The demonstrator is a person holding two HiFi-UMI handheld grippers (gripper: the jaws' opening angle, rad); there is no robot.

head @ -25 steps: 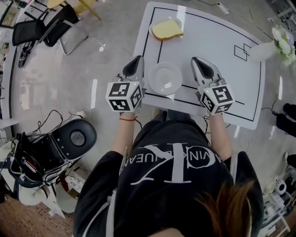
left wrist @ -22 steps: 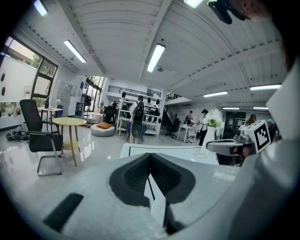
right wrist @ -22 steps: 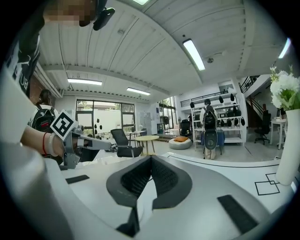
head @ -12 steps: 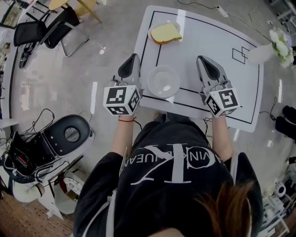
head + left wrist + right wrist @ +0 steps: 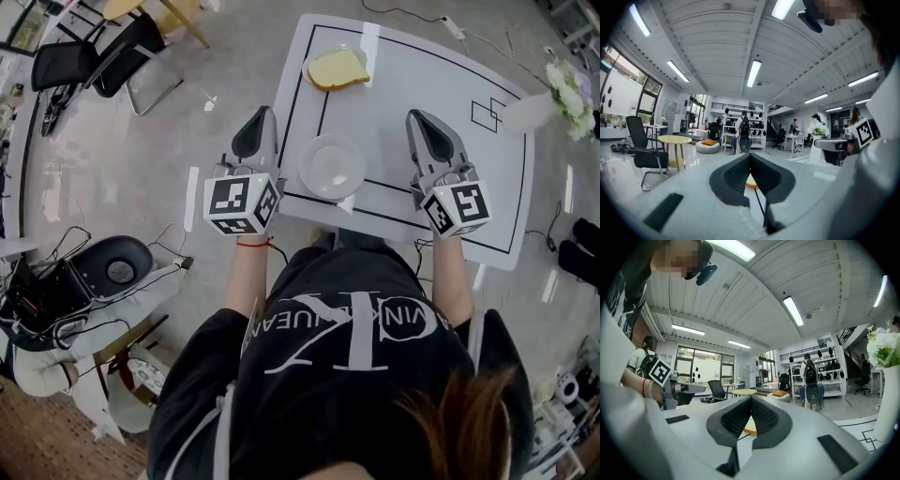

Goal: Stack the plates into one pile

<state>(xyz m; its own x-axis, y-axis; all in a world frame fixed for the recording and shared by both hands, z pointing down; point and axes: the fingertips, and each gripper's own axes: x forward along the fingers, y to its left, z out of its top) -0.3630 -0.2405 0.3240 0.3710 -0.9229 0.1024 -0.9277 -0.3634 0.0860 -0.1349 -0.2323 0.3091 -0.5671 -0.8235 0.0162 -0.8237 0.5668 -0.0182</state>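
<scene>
On the white table [image 5: 441, 75], a yellow plate [image 5: 336, 67] lies at the far left corner. A pale plate [image 5: 332, 165] sits near the front edge. The two plates are apart. My left gripper [image 5: 262, 112] hovers left of the pale plate, over the table's left edge, shut and empty. My right gripper [image 5: 413, 115] hovers to that plate's right, also shut and empty. In the left gripper view the closed left gripper [image 5: 750, 155] points level, with the yellow plate [image 5: 751, 183] showing just below the tips. The right gripper view shows the same: closed right gripper [image 5: 751, 399], yellow plate [image 5: 750, 429].
A white vase with flowers [image 5: 539, 101] stands at the table's far right; the vase [image 5: 887, 394] is also in the right gripper view. A black chair [image 5: 84, 61] and floor equipment with cables [image 5: 66, 309] lie to the left. Black lines mark the tabletop.
Both grippers have risen above the table and drawn a little apart: the left one leftward, the right one rightward. Both stay shut. The plates have not moved.
</scene>
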